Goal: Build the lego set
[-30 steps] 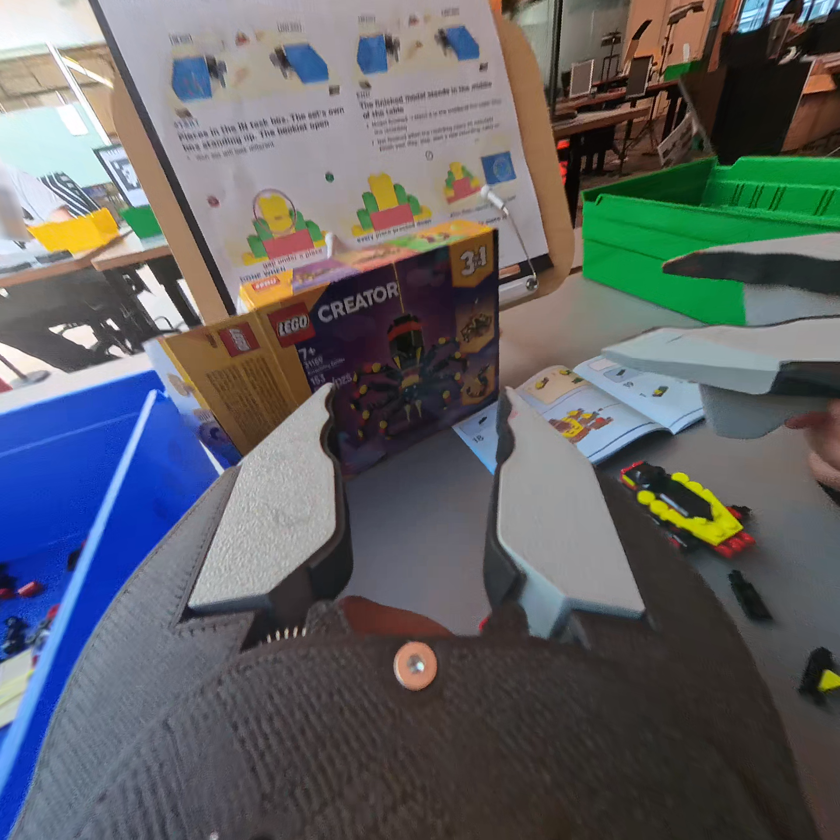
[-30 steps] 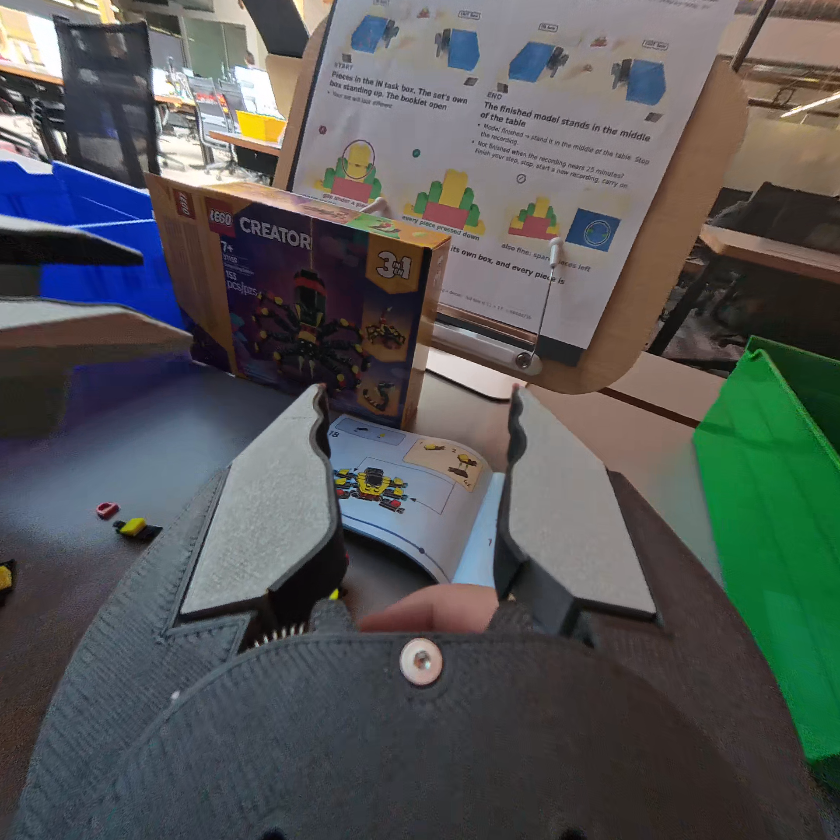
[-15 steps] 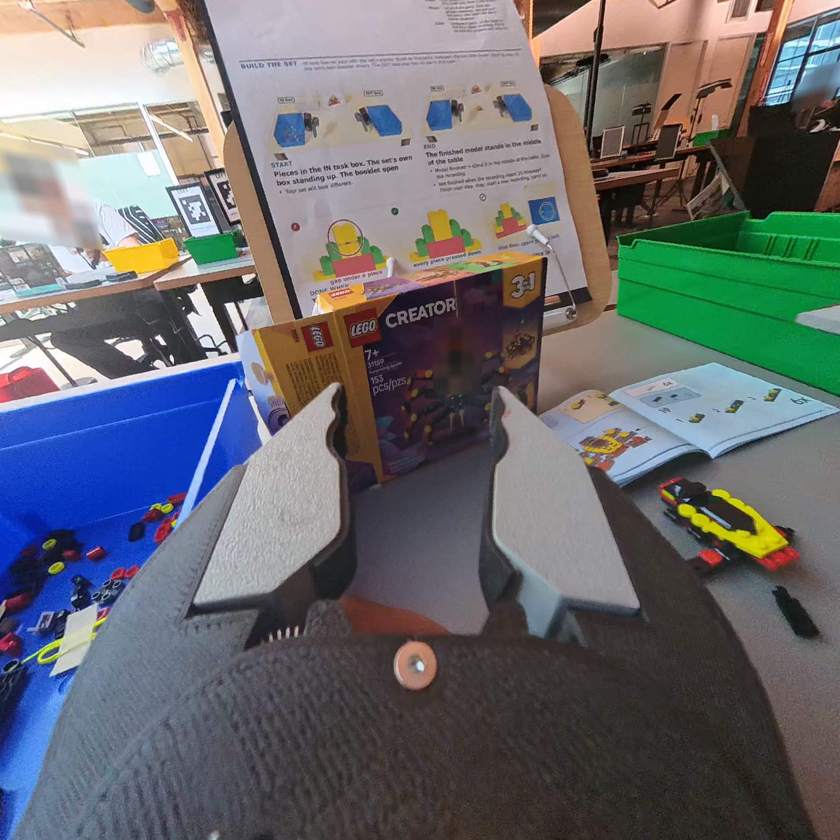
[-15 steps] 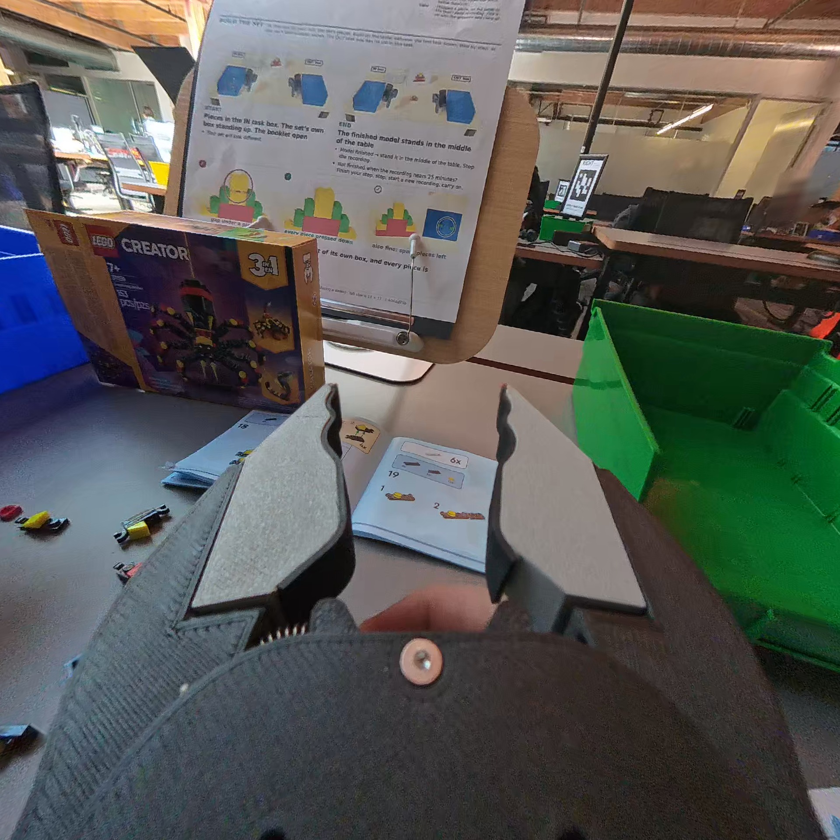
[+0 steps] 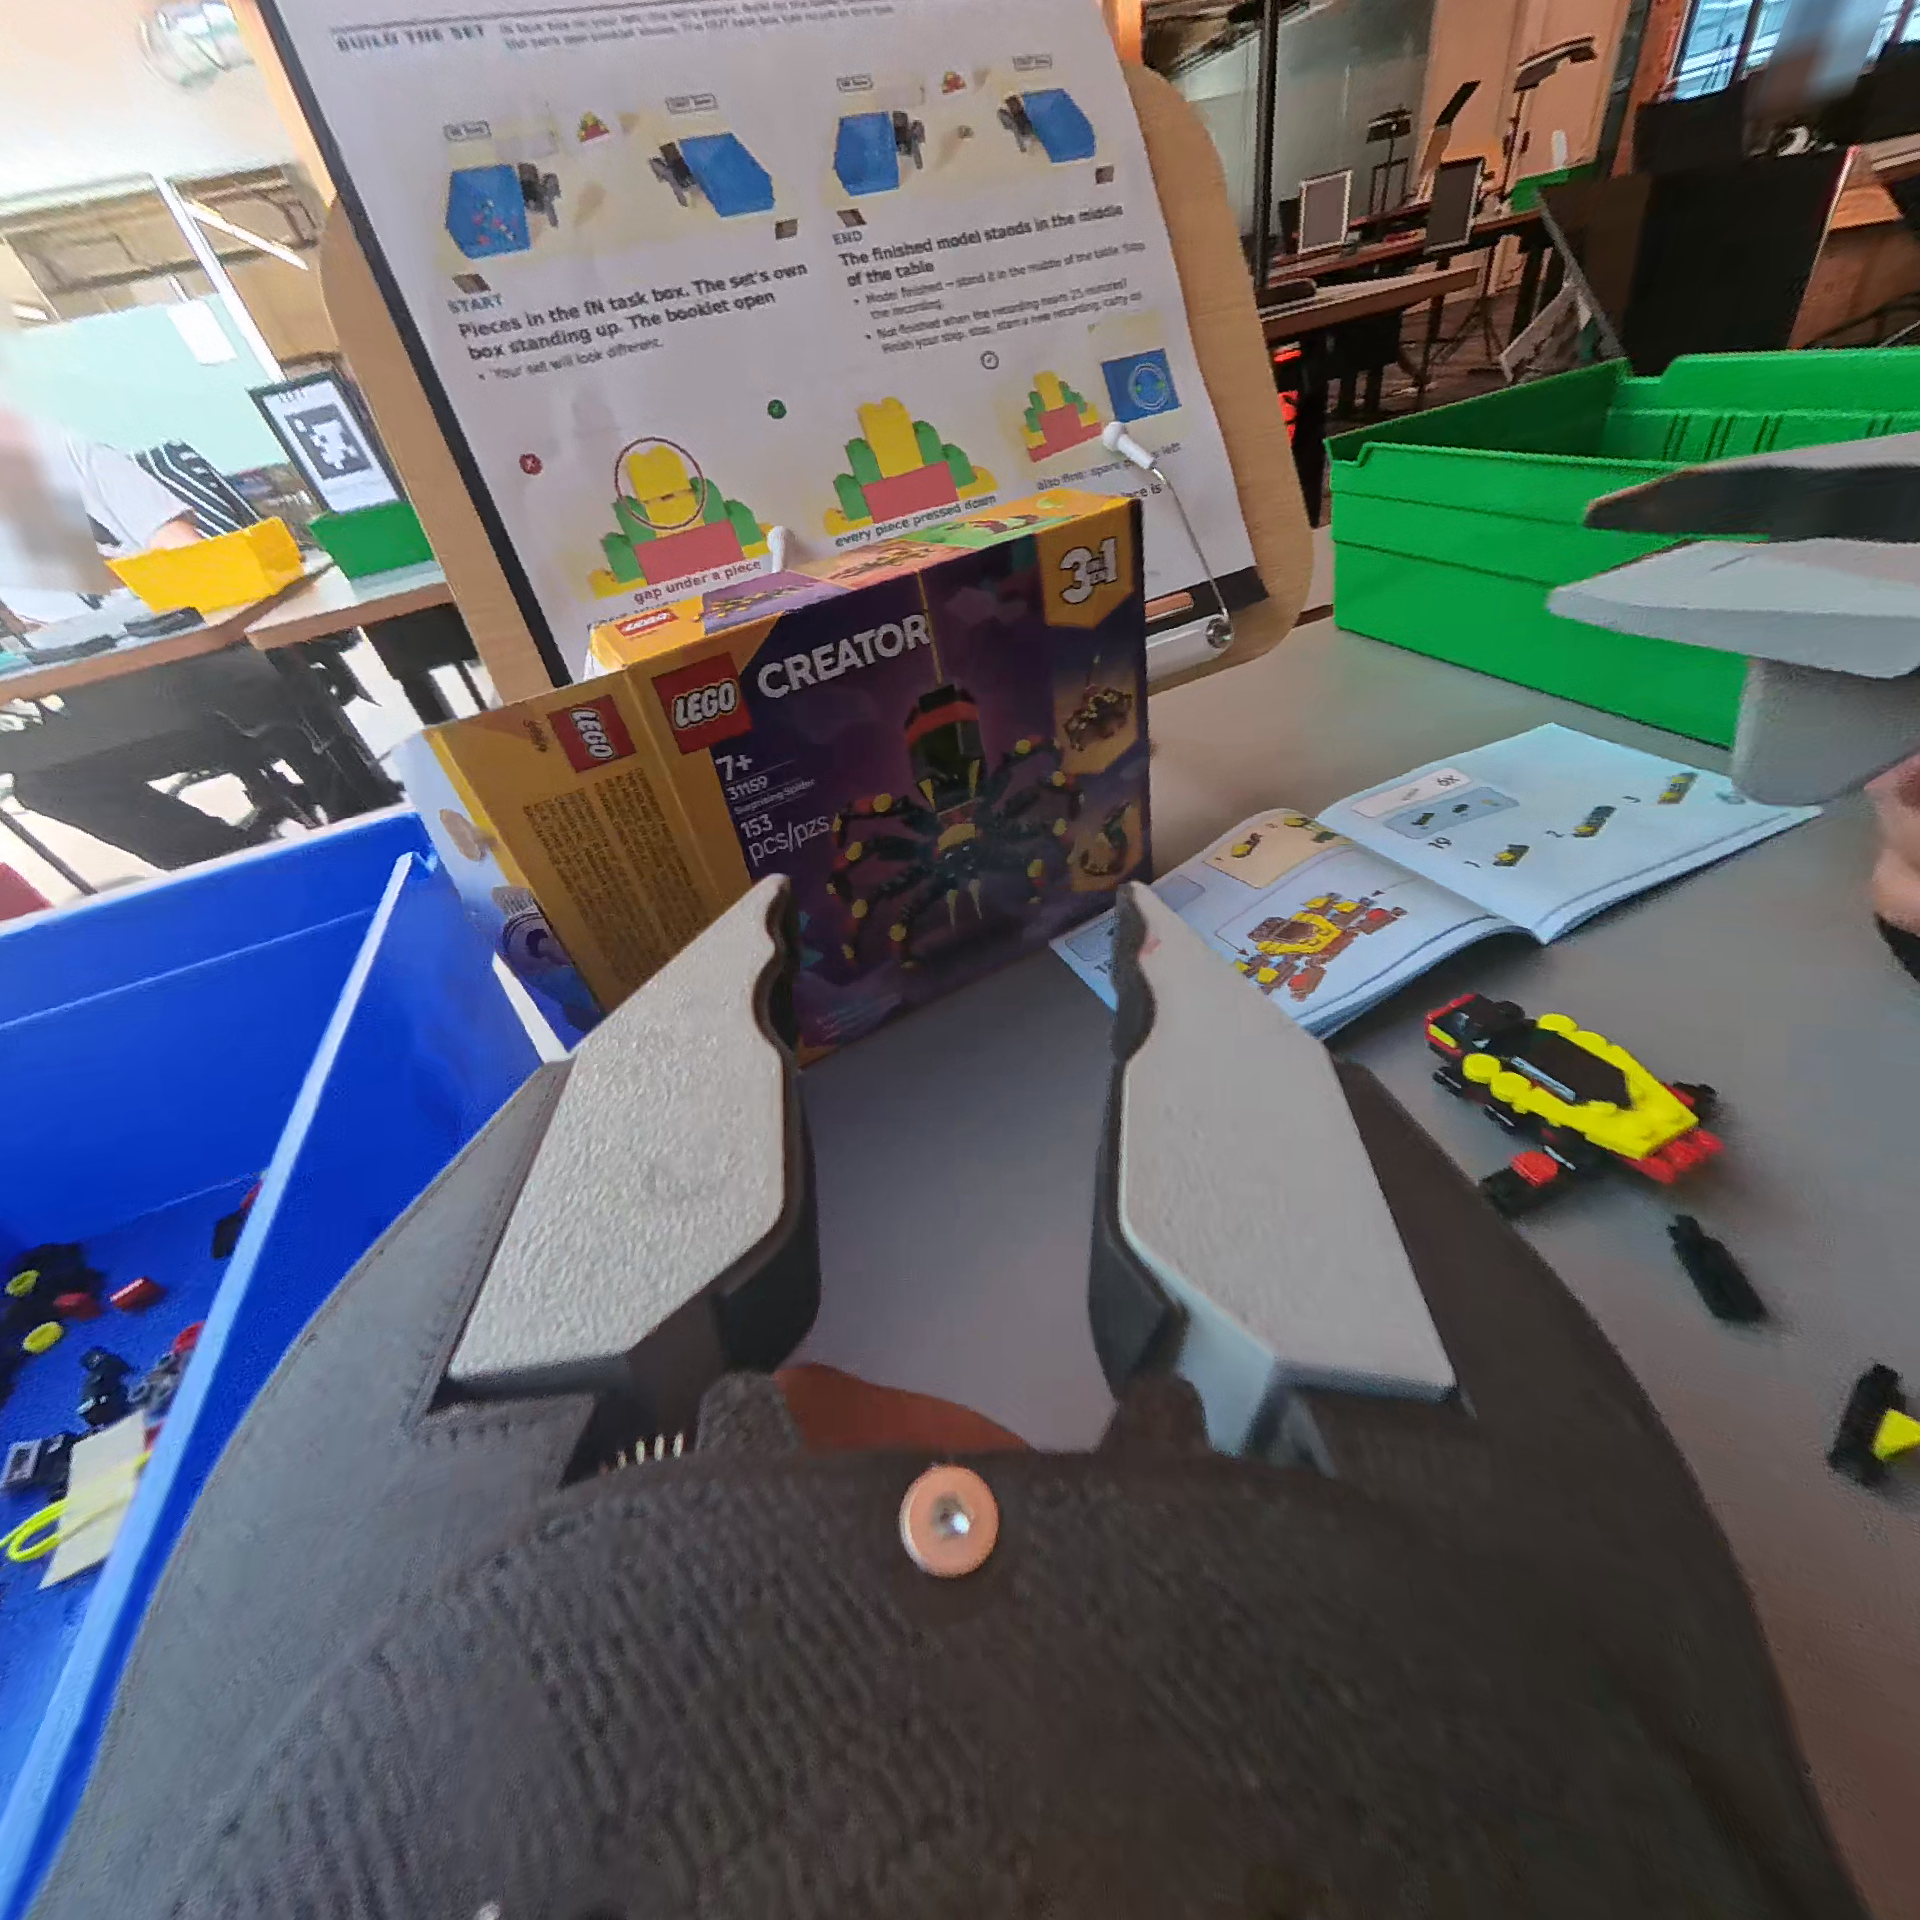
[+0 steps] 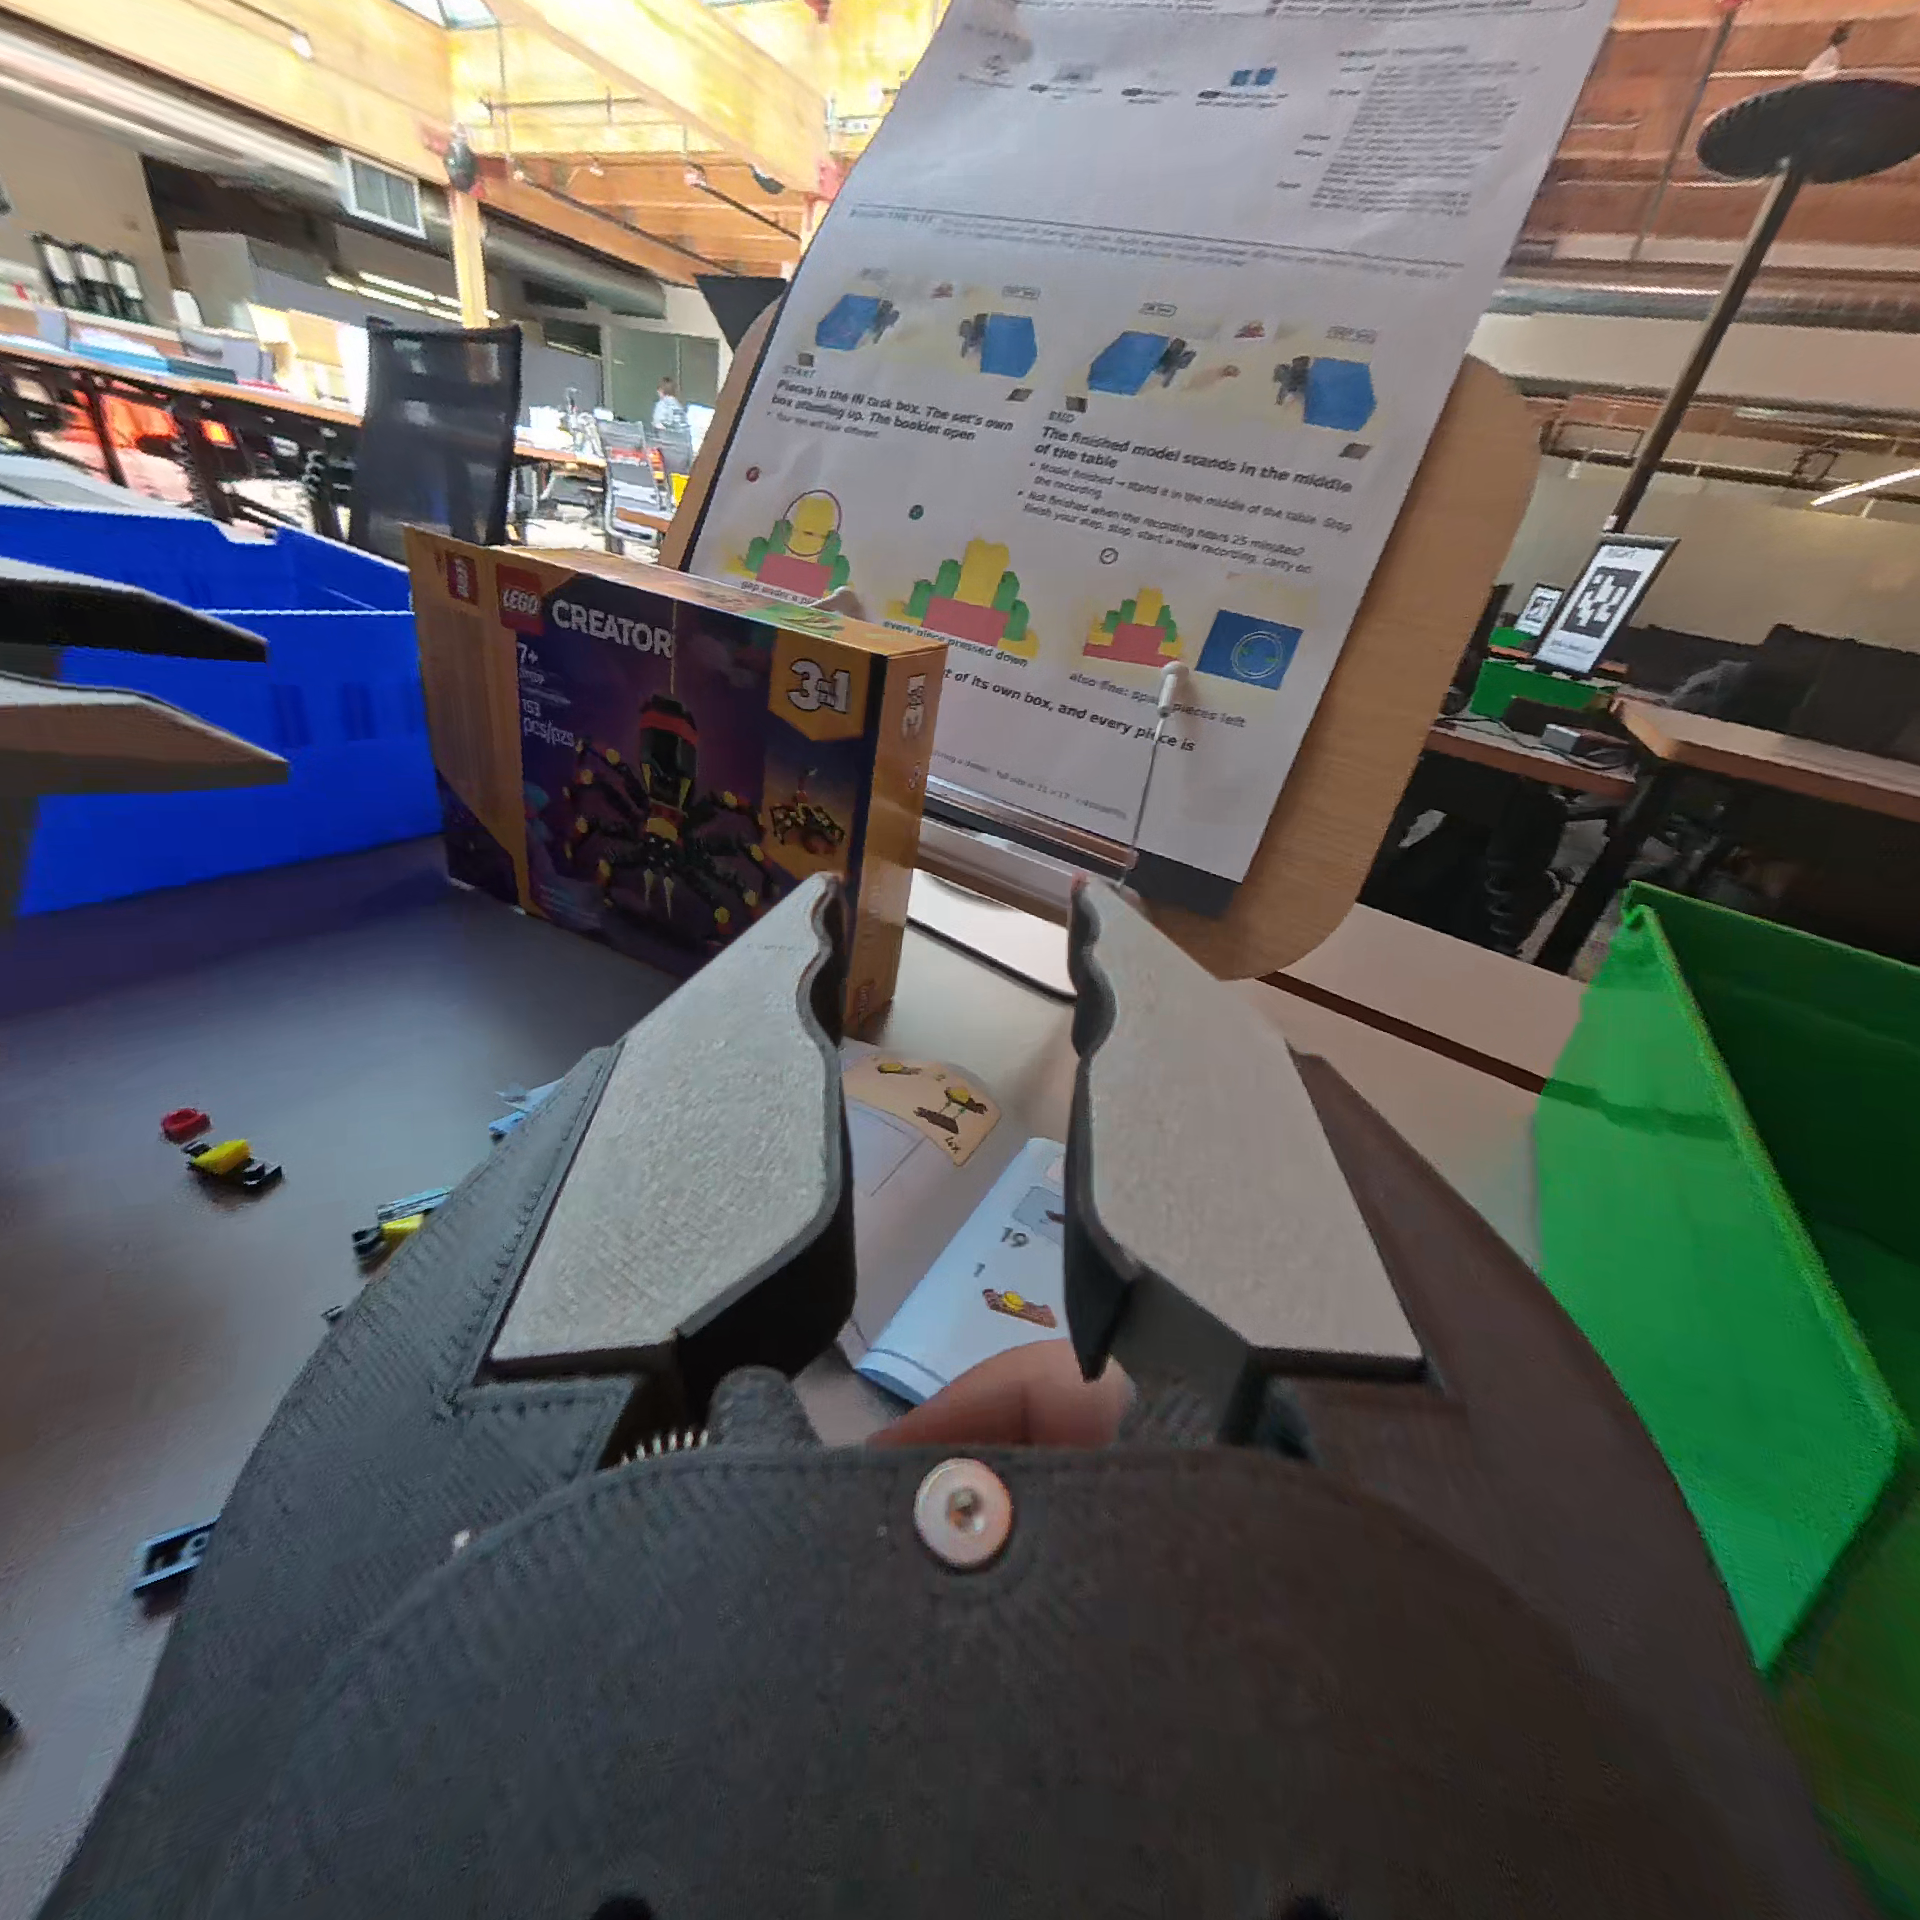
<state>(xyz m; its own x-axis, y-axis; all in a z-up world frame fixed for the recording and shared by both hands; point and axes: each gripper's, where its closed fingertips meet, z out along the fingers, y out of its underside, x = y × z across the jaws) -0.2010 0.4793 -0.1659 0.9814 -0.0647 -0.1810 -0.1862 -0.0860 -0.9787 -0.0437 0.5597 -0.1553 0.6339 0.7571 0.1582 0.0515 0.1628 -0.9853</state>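
My left gripper is open and empty above the grey table, pointing at the upright set box. A part-built yellow, black and red model lies on the table to its right, below the open booklet. Loose black and yellow pieces lie near it. My right gripper is open and empty, held above the booklet, with the box ahead on the left. The right gripper also shows at the right edge of the left wrist view.
A blue bin with several loose pieces stands at the left. A green bin stands at the right. A wooden board with an instruction sheet stands behind the box. Small loose pieces lie on the table left of the right gripper.
Both grippers stayed open and empty. The right gripper swung right toward the green bin, then back left and tilted up. The left view tilted up, then down again, and the right gripper is back at its edge.
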